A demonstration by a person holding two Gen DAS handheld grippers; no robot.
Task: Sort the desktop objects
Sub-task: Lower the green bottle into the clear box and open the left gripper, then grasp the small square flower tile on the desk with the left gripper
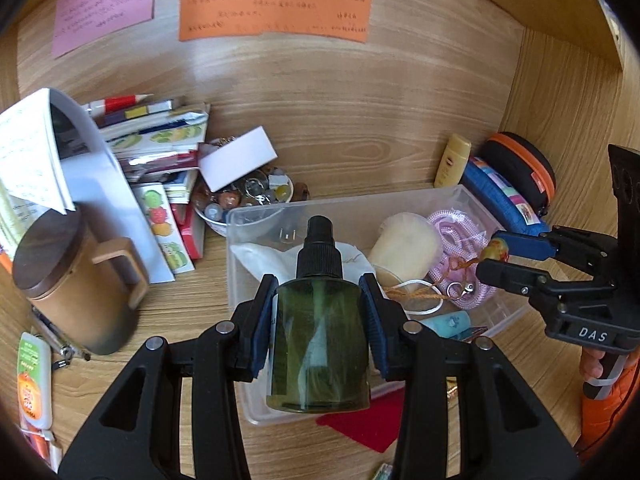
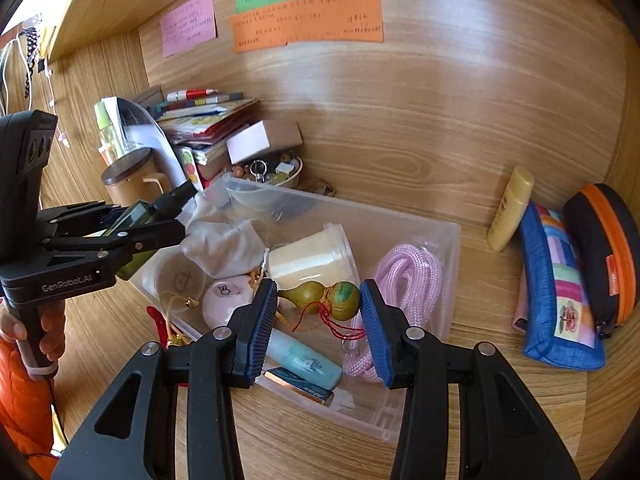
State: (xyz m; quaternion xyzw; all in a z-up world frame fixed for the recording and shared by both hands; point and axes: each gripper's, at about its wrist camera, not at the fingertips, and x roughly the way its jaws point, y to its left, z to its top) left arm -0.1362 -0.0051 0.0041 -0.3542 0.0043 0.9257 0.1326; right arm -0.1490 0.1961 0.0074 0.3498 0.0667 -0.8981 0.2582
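Observation:
My left gripper (image 1: 319, 320) is shut on a dark green spray bottle (image 1: 320, 336) with a black pump top, held above the near left end of the clear plastic bin (image 1: 256, 216). It also shows in the right wrist view (image 2: 132, 224). My right gripper (image 2: 319, 320) has its pads around a small gourd charm (image 2: 324, 298) with red cord, held over the bin (image 2: 448, 248); the bulb touches the right pad and the stem falls short of the left pad. In the left wrist view the charm (image 1: 496, 249) sits between that gripper's fingertips.
The bin holds a pink rope (image 2: 404, 272), a cream cup (image 2: 308, 260), white cloth (image 2: 224, 240) and a teal tube (image 2: 304, 360). A brown mug (image 1: 76, 284), a stack of books (image 1: 160, 140) and a bowl of beads (image 1: 248, 196) stand left. A yellow tube (image 2: 512, 208) and pouches (image 2: 560, 292) lie right.

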